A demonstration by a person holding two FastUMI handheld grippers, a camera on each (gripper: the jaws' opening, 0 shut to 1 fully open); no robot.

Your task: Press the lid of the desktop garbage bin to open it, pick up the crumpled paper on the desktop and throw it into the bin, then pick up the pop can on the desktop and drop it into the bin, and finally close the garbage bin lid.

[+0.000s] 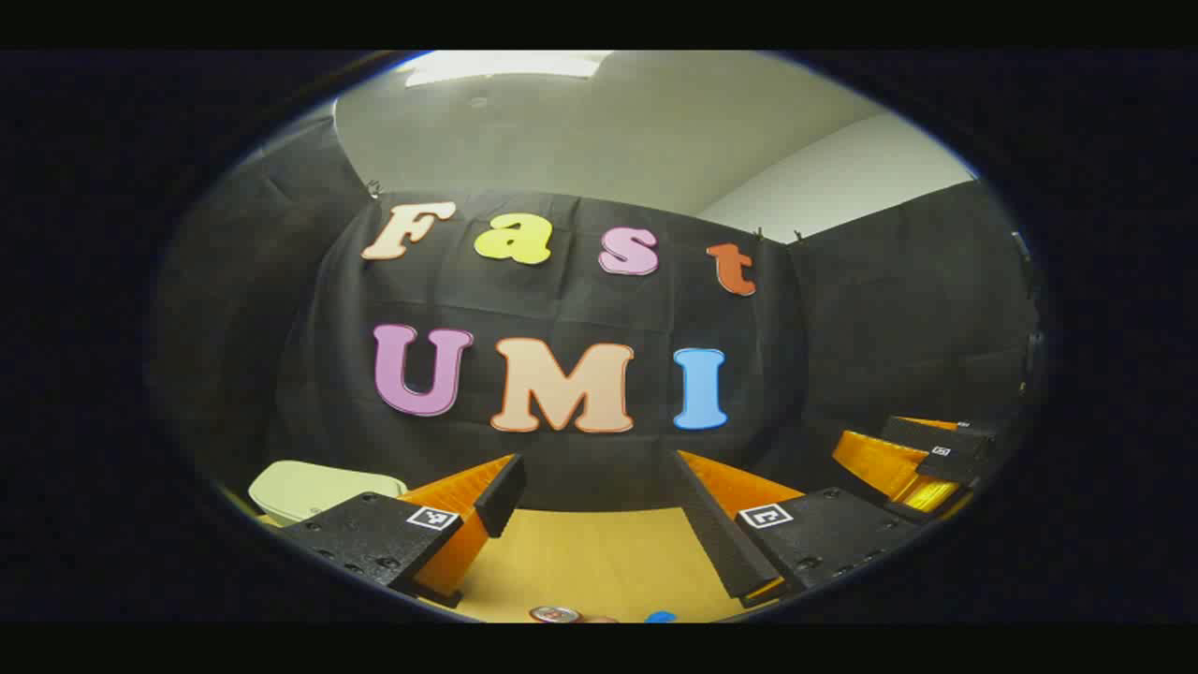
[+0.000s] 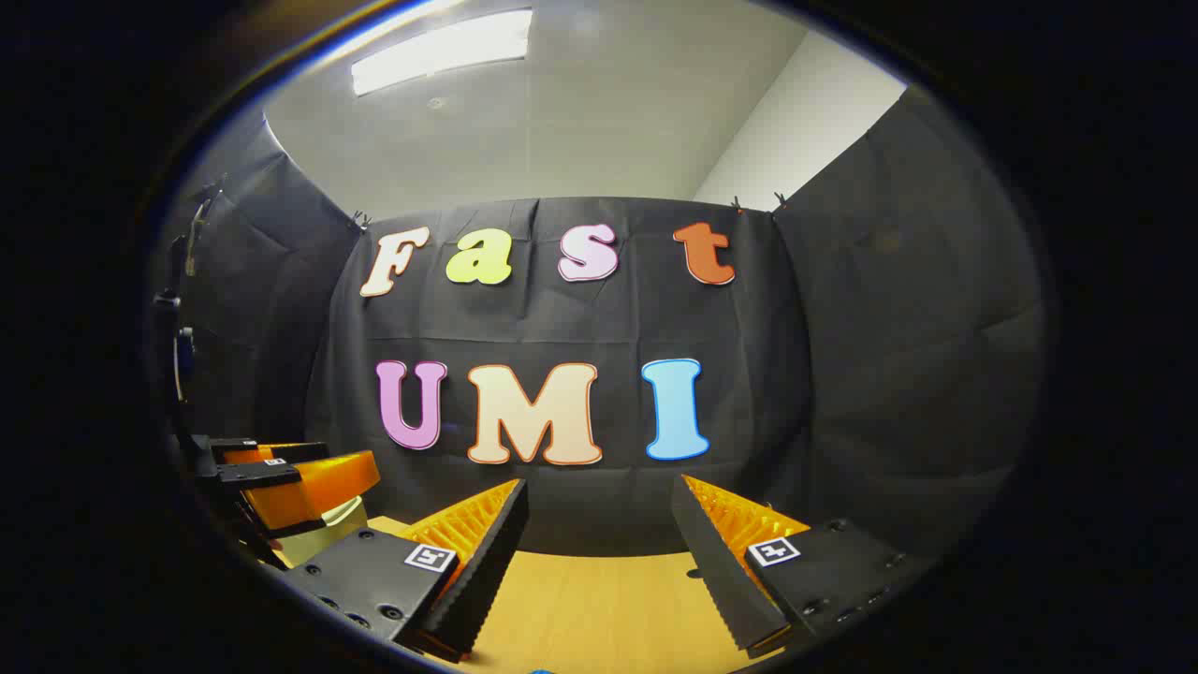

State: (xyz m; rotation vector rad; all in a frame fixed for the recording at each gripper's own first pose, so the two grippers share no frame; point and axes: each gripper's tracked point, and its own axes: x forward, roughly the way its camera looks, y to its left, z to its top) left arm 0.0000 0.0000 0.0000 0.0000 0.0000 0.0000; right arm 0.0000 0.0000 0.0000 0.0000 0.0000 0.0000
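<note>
No readable writing stands on any object here. The square markers [image 1: 432,517] on the hand-held gripper fingers carry coded patterns, not words. The pop can [image 1: 554,614] shows no legible brand.

The surface [image 1: 599,562] looks like pale wood or a wood-look laminate, smooth with a soft sheen. The garbage bin [image 1: 314,487] has a lid of pale plastic, smooth and slightly satin. At the bottom edge of the left gripper view, the pop can [image 1: 554,614] shows a bright metal top, shiny. The left gripper [image 1: 599,510] has fingers [image 1: 501,491] faced with matt, finely textured pads, and ribbed, glossy plastic behind them. The right gripper [image 2: 599,524] shows the same ribbed plastic and matt pads. The booth wall [image 2: 842,374] is matt cloth, creased.
</note>
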